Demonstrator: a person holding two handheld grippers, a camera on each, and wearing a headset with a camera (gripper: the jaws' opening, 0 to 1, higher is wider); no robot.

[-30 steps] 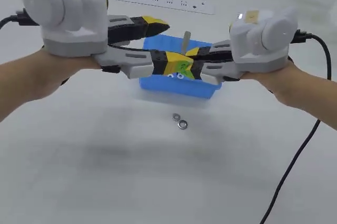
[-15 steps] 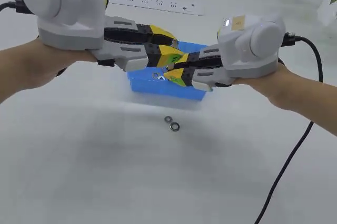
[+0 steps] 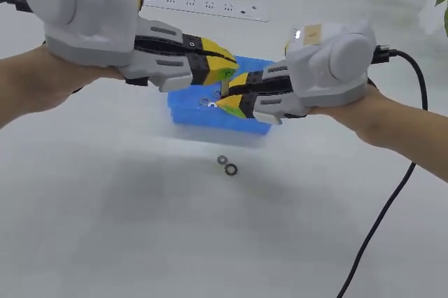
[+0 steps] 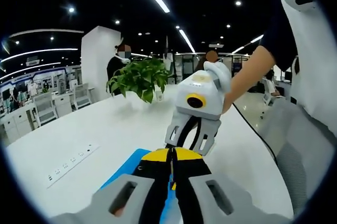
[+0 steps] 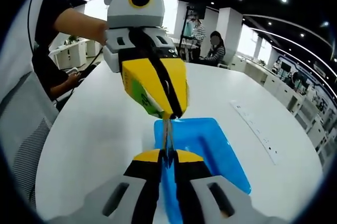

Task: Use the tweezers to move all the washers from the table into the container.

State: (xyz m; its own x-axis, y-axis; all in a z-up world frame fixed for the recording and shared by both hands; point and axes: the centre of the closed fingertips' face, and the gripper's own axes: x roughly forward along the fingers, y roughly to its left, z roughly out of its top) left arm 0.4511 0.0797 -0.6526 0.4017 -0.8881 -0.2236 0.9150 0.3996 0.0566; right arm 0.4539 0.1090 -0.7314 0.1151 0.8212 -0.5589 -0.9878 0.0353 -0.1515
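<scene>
White tabletop (image 3: 126, 228) with a power strip (image 3: 203, 5) along its far edge; an open-plan office lies behind. The blue container (image 3: 183, 112) stands at centre. Two washers (image 3: 231, 169) lie on the bare table just in front of it, touching or nearly touching each other. Both grippers hover tip to tip above the container.

Right gripper (image 3: 222, 97): jaws clenched on the near end of the tweezers (image 5: 167, 141), a thin metal strip that rises from between them. Left gripper (image 3: 233, 64): jaws drawn together, their tip meeting the far end of the strip. Whether they actually clamp it cannot be told.

Hazards, as judged from this arrangement:
- The tweezers are slim and smooth. If one gripper lets go before the other has a firm hold, the strip is likely to pivot or drop into the container.
- A grip taken too near the working end would probably pinch the tweezers shut and leave them unable to open over a washer.
- The washers are small, flat and close together. A skewed approach could flick one across the table or lift both at once, and the second may fall short of the container.
</scene>
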